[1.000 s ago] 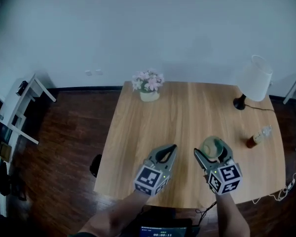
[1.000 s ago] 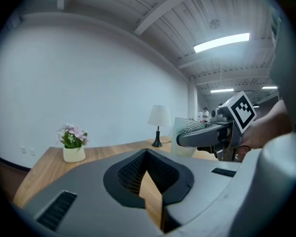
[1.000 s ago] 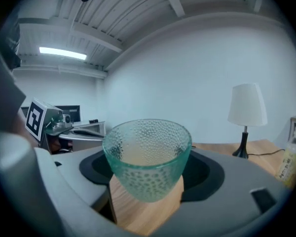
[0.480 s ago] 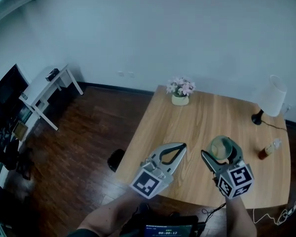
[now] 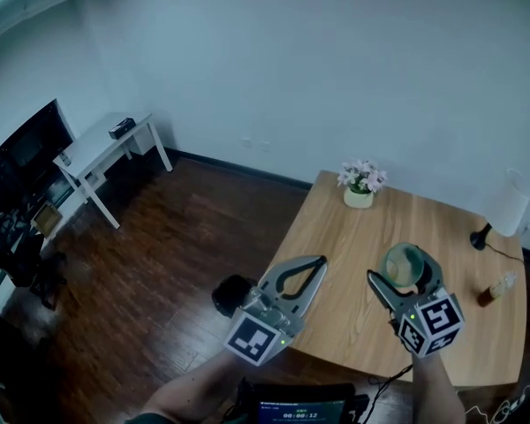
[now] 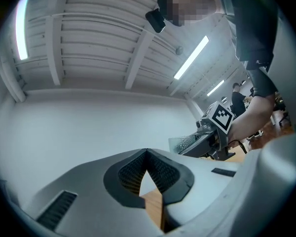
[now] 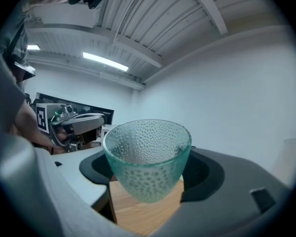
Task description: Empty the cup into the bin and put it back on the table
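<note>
Grips a dimpled green glass cup (image 7: 147, 159) upright between the wide-set jaws of the right gripper (image 5: 405, 276), clear above the near part of the wooden table (image 5: 353, 237). Shows the left gripper (image 5: 319, 261) at 9 o'clock of the cup and apart from it, jaw tips pressed together with nothing between them, over the table's left edge. Puts a dark bin (image 5: 232, 294) on the floor (image 5: 159, 263) at 8 o'clock of that gripper, beside the table and partly hidden by it, with flowers (image 5: 362, 175) in a pot (image 5: 359, 198) at 11 o'clock of the cup, a lamp (image 5: 505, 206) at 2 o'clock and a bottle (image 5: 496, 286) at 3 o'clock.
</note>
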Action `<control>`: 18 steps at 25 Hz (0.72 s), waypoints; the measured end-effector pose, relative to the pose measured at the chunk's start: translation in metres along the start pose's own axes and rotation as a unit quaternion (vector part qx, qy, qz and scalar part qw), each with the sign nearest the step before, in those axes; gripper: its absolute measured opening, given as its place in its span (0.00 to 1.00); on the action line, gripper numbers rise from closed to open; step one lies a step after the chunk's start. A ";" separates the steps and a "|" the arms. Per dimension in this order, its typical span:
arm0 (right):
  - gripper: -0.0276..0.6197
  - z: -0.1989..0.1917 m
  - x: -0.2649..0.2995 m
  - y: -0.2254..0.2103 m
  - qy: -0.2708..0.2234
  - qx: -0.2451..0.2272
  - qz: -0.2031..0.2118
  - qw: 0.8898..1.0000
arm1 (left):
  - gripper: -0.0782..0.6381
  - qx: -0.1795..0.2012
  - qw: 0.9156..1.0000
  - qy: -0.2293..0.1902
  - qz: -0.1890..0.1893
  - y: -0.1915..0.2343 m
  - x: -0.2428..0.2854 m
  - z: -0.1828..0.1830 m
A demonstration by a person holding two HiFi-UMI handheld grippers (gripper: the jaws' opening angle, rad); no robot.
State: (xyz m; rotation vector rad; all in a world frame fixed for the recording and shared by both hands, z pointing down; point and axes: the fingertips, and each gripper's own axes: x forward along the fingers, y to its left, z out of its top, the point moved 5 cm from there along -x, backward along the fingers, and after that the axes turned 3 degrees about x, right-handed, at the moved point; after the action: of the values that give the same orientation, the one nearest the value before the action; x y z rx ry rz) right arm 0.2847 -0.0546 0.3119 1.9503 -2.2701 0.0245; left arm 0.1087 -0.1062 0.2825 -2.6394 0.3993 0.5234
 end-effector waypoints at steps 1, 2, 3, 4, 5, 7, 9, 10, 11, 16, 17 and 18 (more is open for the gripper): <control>0.64 0.005 0.008 0.009 0.000 -0.003 0.004 1.000 | 0.10 0.002 1.000 -0.003 0.004 0.010 -0.008 0.004; 0.64 0.011 0.016 0.018 -0.001 -0.006 0.007 1.000 | 0.10 0.004 1.000 -0.003 0.007 0.020 -0.016 0.007; 0.64 0.016 0.023 0.028 -0.001 -0.009 0.011 1.000 | 0.10 0.007 1.000 0.000 0.011 0.030 -0.025 0.008; 0.64 0.020 0.032 0.038 -0.002 -0.013 0.016 1.000 | 0.10 0.011 1.000 0.003 0.015 0.041 -0.034 0.010; 0.64 0.025 0.041 0.049 -0.002 -0.018 0.021 1.000 | 0.10 0.015 1.000 0.002 0.021 0.053 -0.044 0.012; 0.64 0.037 0.060 0.071 -0.002 -0.030 0.035 0.999 | 0.10 0.023 0.999 -0.007 0.031 0.078 -0.062 0.017; 0.64 0.046 0.080 0.093 -0.001 -0.041 0.049 0.998 | 0.10 0.036 0.999 -0.016 0.037 0.100 -0.079 0.023; 0.64 0.049 0.090 0.105 0.001 -0.044 0.055 0.998 | 0.10 0.042 0.998 -0.019 0.038 0.109 -0.088 0.024; 0.64 0.052 0.100 0.115 0.001 -0.046 0.059 0.997 | 0.10 0.047 0.998 -0.022 0.038 0.118 -0.097 0.025; 0.64 0.068 0.148 0.162 -0.002 -0.059 0.083 0.995 | 0.10 0.069 0.996 -0.021 0.050 0.164 -0.145 0.030; 0.64 0.072 0.158 0.168 -0.001 -0.061 0.090 0.994 | 0.10 0.072 0.996 -0.017 0.055 0.173 -0.155 0.029; 0.64 0.074 0.167 0.173 0.003 -0.065 0.096 0.993 | 0.10 0.072 0.995 -0.018 0.063 0.182 -0.163 0.029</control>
State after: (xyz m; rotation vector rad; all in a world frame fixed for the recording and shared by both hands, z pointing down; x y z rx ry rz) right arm 0.0828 -0.1998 0.2736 1.6623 -2.3826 -0.0941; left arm -0.1089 -0.2201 0.2633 -2.4749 0.5738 0.5593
